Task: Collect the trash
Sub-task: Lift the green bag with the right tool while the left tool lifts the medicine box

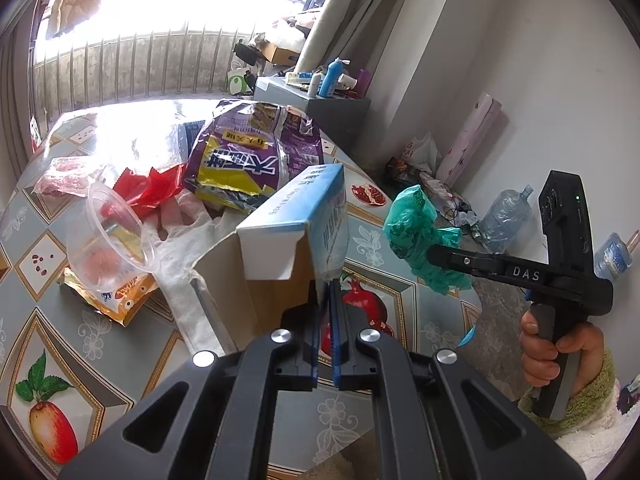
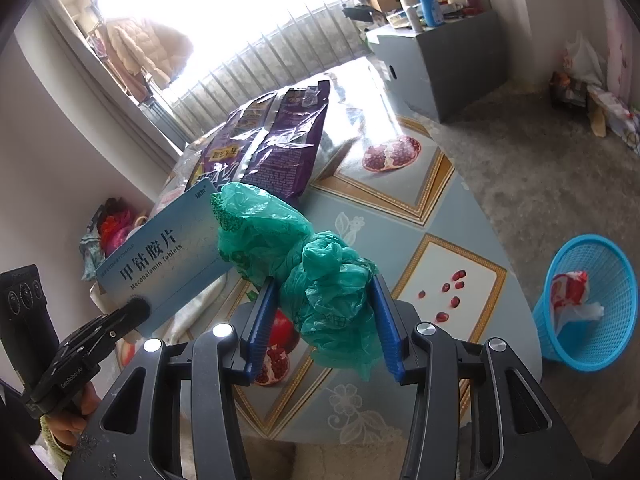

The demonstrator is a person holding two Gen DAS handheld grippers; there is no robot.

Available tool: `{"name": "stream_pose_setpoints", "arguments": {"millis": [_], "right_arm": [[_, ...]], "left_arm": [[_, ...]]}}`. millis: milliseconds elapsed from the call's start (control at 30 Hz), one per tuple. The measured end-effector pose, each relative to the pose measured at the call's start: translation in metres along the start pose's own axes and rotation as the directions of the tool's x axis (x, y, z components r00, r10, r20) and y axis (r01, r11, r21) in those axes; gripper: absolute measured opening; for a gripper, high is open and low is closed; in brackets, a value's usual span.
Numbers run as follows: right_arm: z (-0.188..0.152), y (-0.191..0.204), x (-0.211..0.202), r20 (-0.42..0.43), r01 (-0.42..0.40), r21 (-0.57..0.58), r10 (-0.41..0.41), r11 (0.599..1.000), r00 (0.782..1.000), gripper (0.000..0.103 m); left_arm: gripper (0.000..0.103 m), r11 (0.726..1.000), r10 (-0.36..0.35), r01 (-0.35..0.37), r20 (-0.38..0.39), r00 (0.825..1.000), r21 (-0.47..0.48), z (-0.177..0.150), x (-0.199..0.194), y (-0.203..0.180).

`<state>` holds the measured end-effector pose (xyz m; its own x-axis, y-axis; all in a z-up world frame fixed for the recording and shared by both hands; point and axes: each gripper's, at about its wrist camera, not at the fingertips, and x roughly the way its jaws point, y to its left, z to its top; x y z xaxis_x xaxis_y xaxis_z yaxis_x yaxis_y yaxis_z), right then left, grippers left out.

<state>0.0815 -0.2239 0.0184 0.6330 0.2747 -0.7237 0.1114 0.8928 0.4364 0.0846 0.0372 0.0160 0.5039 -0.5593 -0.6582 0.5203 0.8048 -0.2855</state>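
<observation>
Your left gripper (image 1: 325, 292) pinches the thin edge of a flat blue cardboard tablet box (image 1: 296, 208), lifted above the glossy fruit-print table (image 1: 80, 332). Your right gripper (image 2: 326, 304) clamps a crumpled green plastic bag (image 2: 320, 276). Farthest right, a blue mesh basket (image 2: 592, 320) stands on the floor, apparently holding a wrapper.

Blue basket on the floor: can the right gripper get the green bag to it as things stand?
Probably yes. The right gripper already clamps the green bag, and the blue basket stands open-topped beside the table edge with nothing between; only some trash lies inside.
</observation>
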Motion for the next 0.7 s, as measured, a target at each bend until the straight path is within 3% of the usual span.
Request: {"name": "stream_pose_setpoints", "arguments": {"millis": [400, 700], "right_arm": [[-0.004, -0.004, -0.026, 0.062, -0.024, 0.017, 0.023, 1.000, 0.998, 0.044], [-0.005, -0.031, -0.058, 0.148, -0.005, 0.085, -0.008, 0.996, 0.989, 0.044]], "left_arm": [[0.004, 0.998, -0.018, 0.016, 0.034, 0.999, 0.064, 0.011, -0.014, -0.025], [0.004, 0.980, -0.089, 0.082, 0.034, 0.995, 0.179, 0.032, -0.008, -0.069]]}}
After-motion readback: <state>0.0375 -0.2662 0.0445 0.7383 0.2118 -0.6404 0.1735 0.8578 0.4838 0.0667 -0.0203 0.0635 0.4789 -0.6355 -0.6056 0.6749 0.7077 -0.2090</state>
